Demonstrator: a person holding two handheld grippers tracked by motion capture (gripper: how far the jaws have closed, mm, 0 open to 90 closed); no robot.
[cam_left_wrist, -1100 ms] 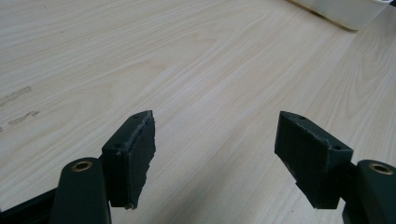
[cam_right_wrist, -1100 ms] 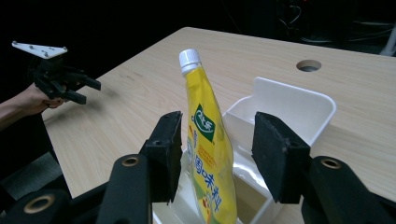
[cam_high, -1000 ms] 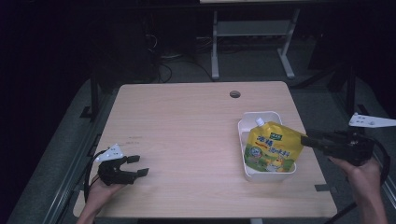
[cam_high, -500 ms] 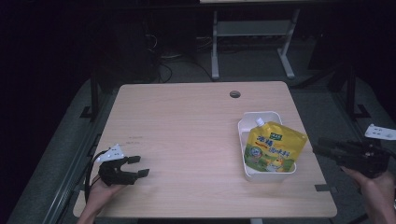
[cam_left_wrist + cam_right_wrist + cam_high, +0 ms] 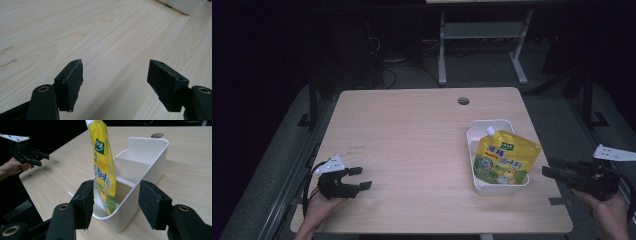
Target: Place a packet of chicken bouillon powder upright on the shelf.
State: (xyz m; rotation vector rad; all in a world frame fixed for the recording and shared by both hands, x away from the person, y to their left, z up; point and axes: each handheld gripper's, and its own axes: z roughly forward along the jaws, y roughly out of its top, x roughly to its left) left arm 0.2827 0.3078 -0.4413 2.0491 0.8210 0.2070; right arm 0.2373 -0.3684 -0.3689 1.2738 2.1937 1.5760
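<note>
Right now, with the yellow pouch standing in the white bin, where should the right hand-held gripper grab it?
Probably the upper edge near the spout of the yellow pouch, coming from above. It stands on edge against the white bin wall, so only its top clears the rim.

Each gripper is matte black, the left gripper [image 5: 358, 178] trailing a black cable. Brass-ringed screw holes mark the arms behind the blocky pads [image 5: 167, 85]. A pale three-cornered plate tops the right gripper [image 5: 553, 172].

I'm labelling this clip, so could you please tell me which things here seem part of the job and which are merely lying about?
Likely in play:
- yellow spouted pouch
- white plastic divided bin holding it
- right tongs, open, beside the bin
- left tongs, open, over bare tabletop

Just there:
- light wooden table
- round cable hole
- metal stand behind
</note>
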